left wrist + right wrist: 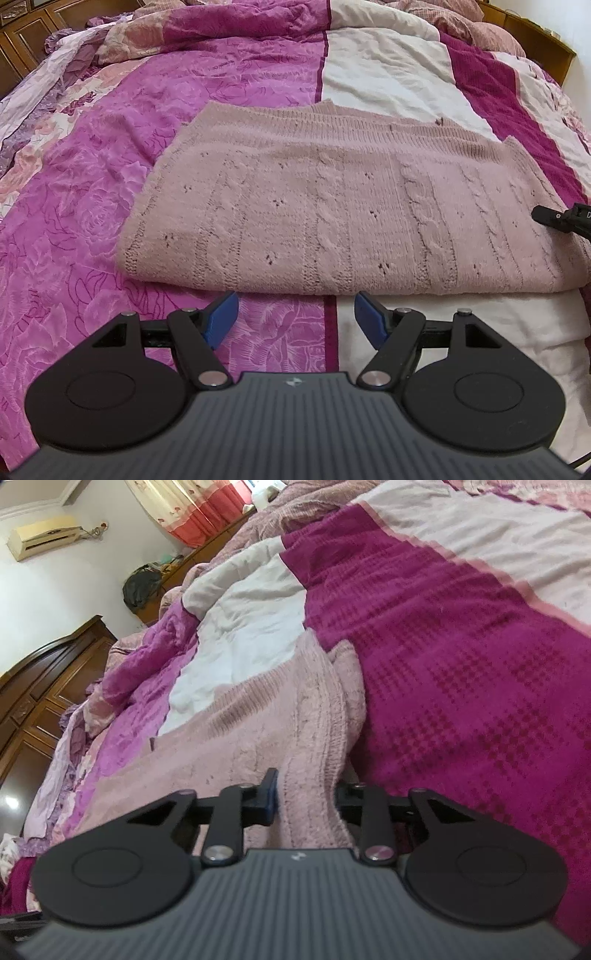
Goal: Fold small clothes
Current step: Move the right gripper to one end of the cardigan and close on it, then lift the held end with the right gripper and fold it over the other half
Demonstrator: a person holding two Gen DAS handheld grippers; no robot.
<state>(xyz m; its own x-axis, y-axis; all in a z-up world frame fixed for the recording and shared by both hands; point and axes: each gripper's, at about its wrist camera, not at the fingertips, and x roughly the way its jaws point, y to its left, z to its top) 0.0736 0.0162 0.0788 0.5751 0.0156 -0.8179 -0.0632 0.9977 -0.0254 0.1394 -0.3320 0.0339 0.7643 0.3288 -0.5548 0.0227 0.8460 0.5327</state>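
Pink knit sweater (332, 206) lies flat on the bedspread (184, 92), already doubled w/ fold edge nearest the L gripper (295, 317), whose jaws are spread wide, nothing between, just short of that edge. R gripper (306, 794) is at the sweater's right edge, a ridge of knit bunched between its pads, clenched on it by the look. Step looks like a side fold starting; next calls for L to pin or pinch near edge, R to carry its edge across w/o dragging the layers.

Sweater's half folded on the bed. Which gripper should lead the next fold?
Right. The right gripper already has the pink sweater edge bunched between its pads. The left gripper hangs open short of the near fold, touching nothing.
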